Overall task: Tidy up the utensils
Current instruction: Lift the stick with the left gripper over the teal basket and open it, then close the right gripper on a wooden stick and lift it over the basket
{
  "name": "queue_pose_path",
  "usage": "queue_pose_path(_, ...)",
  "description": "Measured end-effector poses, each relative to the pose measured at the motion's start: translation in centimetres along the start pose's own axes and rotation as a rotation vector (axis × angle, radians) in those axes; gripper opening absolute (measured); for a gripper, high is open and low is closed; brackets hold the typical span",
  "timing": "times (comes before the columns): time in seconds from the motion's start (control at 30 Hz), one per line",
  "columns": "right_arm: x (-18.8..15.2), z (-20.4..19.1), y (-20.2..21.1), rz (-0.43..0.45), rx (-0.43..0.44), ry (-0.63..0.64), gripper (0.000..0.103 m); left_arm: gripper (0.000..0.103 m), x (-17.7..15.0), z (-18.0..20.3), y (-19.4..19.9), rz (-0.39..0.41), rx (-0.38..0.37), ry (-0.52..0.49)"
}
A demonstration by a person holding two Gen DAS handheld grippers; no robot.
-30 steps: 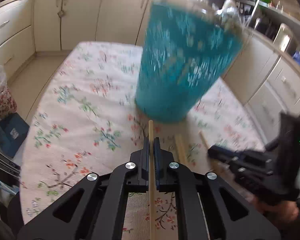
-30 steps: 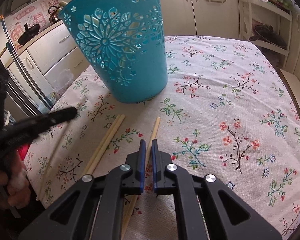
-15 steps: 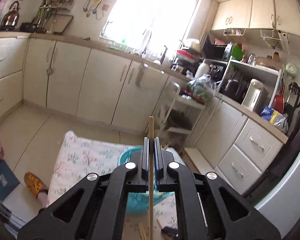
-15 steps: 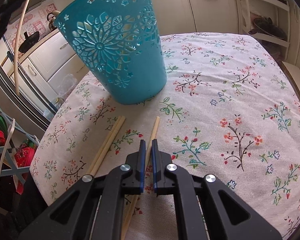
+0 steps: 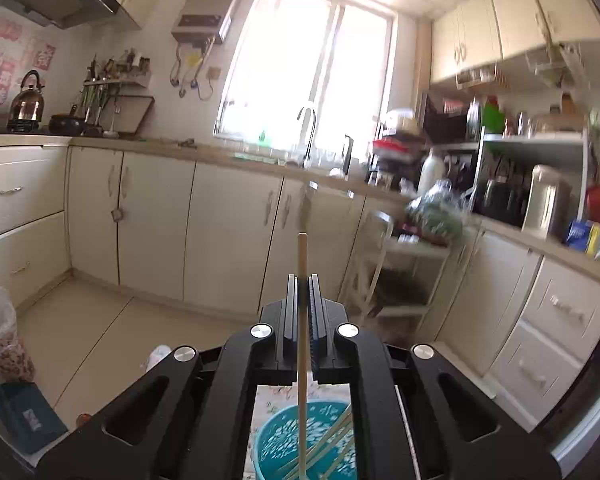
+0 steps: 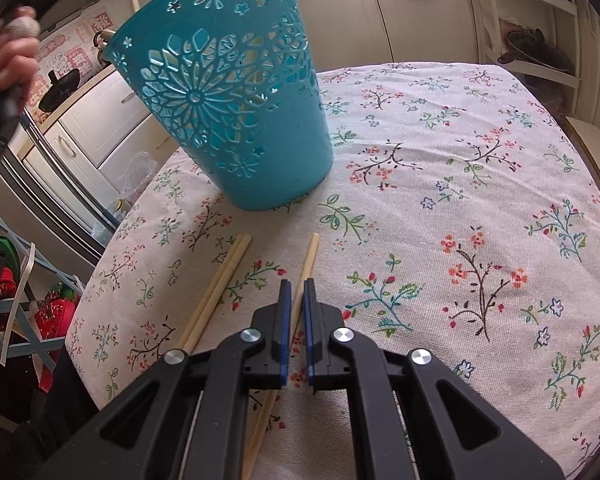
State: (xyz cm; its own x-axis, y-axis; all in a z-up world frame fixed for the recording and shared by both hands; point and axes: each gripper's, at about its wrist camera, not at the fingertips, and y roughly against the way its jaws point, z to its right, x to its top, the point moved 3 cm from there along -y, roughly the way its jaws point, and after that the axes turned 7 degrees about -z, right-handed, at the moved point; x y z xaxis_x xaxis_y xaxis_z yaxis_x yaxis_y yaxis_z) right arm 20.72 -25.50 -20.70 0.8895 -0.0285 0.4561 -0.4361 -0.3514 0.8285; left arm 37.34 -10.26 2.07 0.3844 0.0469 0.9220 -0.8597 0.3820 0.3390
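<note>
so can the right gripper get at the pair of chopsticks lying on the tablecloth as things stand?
Probably not yet: the right gripper has its jaws shut on a single chopstick. The pair of chopsticks lies clear beside it on the tablecloth, nothing on top.

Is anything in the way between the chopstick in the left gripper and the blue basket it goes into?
Nothing visible blocks it. The left gripper holds the chopstick above the blue basket, whose open top shows right below, with only a few chopsticks already inside leaning to one side.
</note>
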Motion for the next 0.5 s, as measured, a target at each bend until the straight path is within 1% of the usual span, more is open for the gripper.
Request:
queue_pose_path(0.17, 0.0, 0.0, 0.0, 0.0, -0.002, 0.001, 0.005, 0.005, -5.5, -0.1, -3.2, -0.139, 0.036, -0.055)
queue_pose_path(0.23, 0.1, 0.0, 0.0, 0.0, -0.006, 0.004, 0.005, 0.005, -7.5, -0.6, -3.5, -0.195, 0.047, -0.065)
queue_pose_path(0.3, 0.1, -0.1, 0.0, 0.001, -0.012, 0.008, 0.005, 0.007, -8.5, -1.3, -3.0, -0.218, 0.041, -0.057)
queue_pose_path(0.37, 0.1, -0.2, 0.0, 0.001, -0.018, 0.012, 0.005, 0.016, -8.9, -1.9, -1.8, -0.223, 0.042, -0.051)
queue_pose_path(0.43, 0.1, -0.3, -0.1, 0.001, -0.021, 0.014, 0.006, 0.041, -9.1, -2.6, 0.2, -0.205, 0.053, -0.038)
queue_pose_path(0.5, 0.0, -0.3, -0.1, 0.003, -0.021, 0.012, 0.006, 0.051, -9.6, -4.0, 2.1, -0.187, 0.072, -0.008)
